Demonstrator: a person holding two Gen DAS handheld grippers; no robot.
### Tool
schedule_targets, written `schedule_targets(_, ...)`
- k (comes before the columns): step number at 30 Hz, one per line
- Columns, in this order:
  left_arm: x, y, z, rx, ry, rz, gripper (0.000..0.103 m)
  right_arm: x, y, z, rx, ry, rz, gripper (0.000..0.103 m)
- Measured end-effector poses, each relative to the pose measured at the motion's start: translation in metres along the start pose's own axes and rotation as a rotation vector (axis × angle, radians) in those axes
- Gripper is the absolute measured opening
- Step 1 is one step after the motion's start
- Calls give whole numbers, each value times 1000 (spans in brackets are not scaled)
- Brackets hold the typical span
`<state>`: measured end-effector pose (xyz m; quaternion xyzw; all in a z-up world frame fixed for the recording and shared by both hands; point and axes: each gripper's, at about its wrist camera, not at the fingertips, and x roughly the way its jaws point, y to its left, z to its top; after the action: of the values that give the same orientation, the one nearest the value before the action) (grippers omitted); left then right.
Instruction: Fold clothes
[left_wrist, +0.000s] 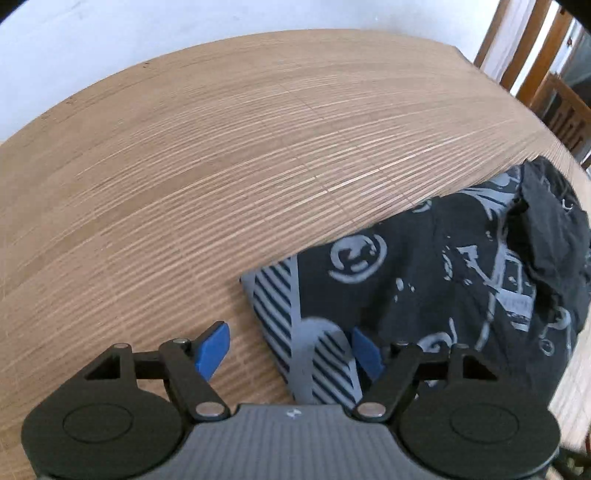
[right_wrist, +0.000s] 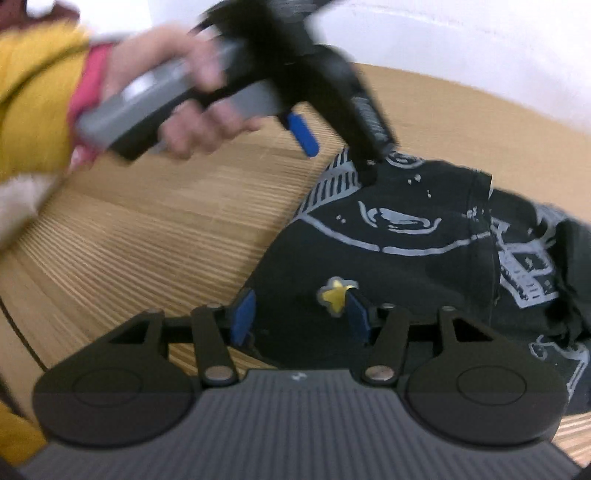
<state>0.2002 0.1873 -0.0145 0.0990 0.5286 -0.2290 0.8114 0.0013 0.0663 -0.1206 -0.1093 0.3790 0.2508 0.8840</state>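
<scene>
Left gripper (left_wrist: 290, 349): we see its blue pads spread wide, clasping nothing; the striped corner of the garment lies below and between them.
Right gripper (right_wrist: 300, 314): we see its jaws apart and released over the near hem, beside a small yellow star patch (right_wrist: 336, 291).
Garment (left_wrist: 443, 280): a folded black T-shirt with a pale grey print lies flat on the mat, toward the right in the left wrist view; a rumpled dark bunch sits at its far right end.
Edges: its striped corner (left_wrist: 269, 295) is crisp and square, its long folded edge running straight away to the right.
Open room: we find the slatted wooden mat (left_wrist: 221, 166) bare to the left and beyond, up to a white wall (left_wrist: 147, 26).
Writing: we cannot read any; the print is blurred shapes only.
Person: a hand (right_wrist: 177, 96) with a yellow sleeve (right_wrist: 33, 99) grips the left tool's grey handle.
</scene>
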Motion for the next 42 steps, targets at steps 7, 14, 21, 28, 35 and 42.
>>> schedule_targets(7,11,-3,4,-17,-9,4,80,-8,29,-5,-35,-49,-143,57)
schedule_targets(14,15,-14,7,34,7,-37,87,-3,39,-12,-32,-15,-118,57)
schedule_targets(21,4,2,-5,-93,2,-76,85,-4,39,-19,-26,-25,-132,57)
schedule_targets(28,0,-5,-4,-94,-12,-102,63,-1,43,-23,-35,-42,-145,56)
schedule_targets(35,-4,9,-8,-209,-25,-128,8,-7,31,-25,28,-36,-148,13)
schedule_targets(42,-32,18,-16,-239,-58,-100,8,-36,10,-16,165,-102,21,13)
